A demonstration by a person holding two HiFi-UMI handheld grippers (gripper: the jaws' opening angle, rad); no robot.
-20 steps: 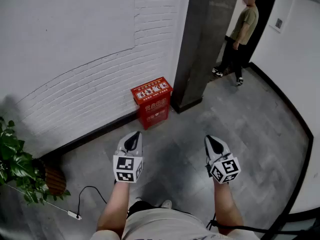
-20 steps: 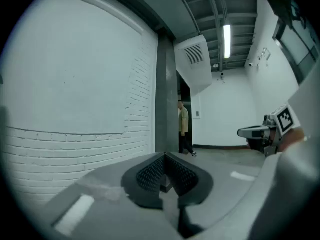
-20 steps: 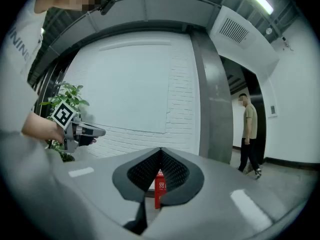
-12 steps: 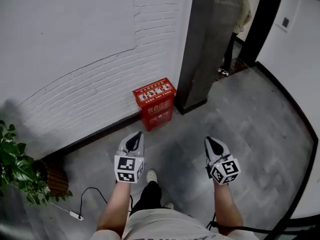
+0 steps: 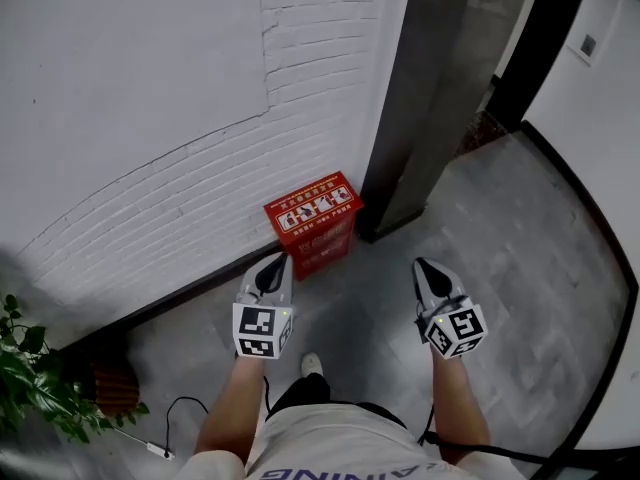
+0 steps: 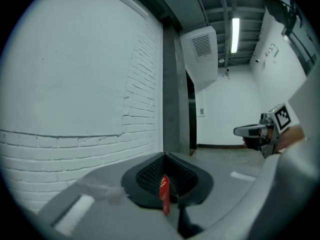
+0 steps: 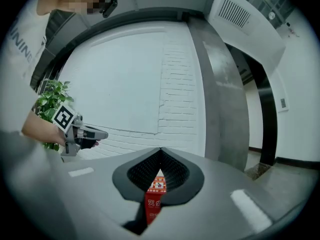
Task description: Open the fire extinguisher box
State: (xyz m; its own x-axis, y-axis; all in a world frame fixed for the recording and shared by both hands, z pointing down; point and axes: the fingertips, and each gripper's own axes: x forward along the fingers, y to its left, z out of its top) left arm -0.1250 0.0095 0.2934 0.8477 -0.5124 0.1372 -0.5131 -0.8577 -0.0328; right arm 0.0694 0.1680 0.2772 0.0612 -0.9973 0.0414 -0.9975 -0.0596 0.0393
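Note:
The red fire extinguisher box (image 5: pixel 313 223) stands on the grey floor against the white brick wall, beside a grey pillar (image 5: pixel 430 98), with its lid down. My left gripper (image 5: pixel 272 264) is shut and empty, its tip just short of the box's front left. My right gripper (image 5: pixel 424 266) is also shut and empty, to the right of the box and apart from it. In the left gripper view only a red sliver of the box (image 6: pixel 163 194) shows through the closed jaws. The right gripper view shows the box (image 7: pixel 155 196) the same way, with the left gripper (image 7: pixel 97 134) at its left.
A potted plant (image 5: pixel 30 388) stands at the lower left, with a white power strip and black cable (image 5: pixel 160 448) on the floor near it. A dark doorway (image 5: pixel 540 48) opens past the pillar. The person's shoe (image 5: pixel 312 365) is between the arms.
The view has come closer to the box, and both grippers now sit nearer to it. The person who stood by the doorway has gone out of sight.

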